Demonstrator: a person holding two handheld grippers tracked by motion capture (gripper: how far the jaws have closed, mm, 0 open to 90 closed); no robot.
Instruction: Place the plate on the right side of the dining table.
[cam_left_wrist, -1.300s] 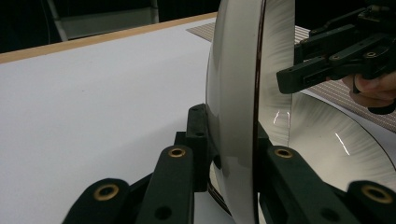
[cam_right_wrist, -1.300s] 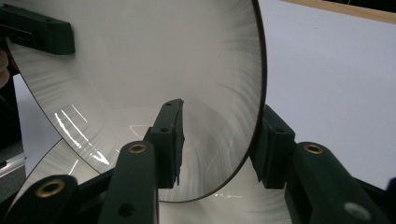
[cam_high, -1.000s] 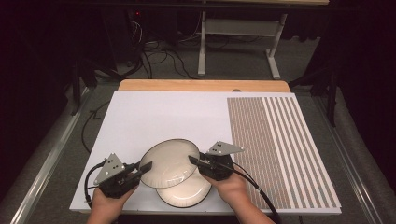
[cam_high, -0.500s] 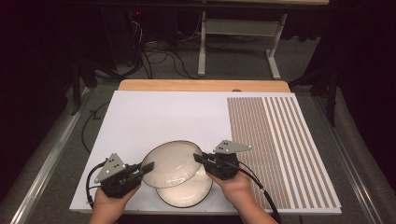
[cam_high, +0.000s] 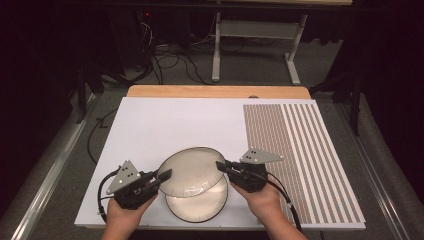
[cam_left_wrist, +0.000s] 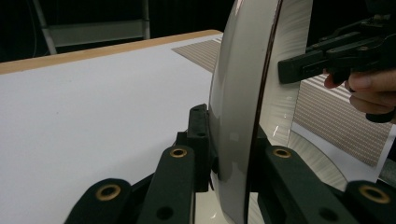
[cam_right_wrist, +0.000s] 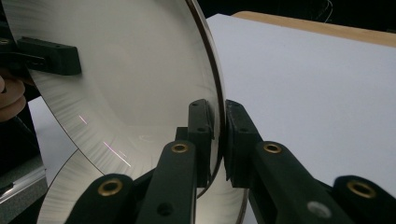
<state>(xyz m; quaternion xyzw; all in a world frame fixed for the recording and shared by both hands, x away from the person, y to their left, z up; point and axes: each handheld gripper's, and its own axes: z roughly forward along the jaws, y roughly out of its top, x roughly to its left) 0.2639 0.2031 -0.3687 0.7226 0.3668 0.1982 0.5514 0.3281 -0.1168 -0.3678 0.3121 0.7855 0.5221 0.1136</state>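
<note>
The upper plate (cam_high: 191, 172), tilted just above the lower plate (cam_high: 196, 202) on the surface (cam_high: 165, 125), looks stiff, glossy and breakable, so the left claw (cam_high: 164, 175) and right claw (cam_high: 221, 165), each clamped on an opposite rim edge, suit it.

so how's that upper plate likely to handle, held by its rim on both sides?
Probably stiff: the upper plate spans between the left hand-held gripper and right hand-held gripper without sagging. Its glossy surface suggests slippery. Likely breakable if it drops onto the lower plate.

Plate (cam_left_wrist: 236, 107) rim between the jaws
</note>
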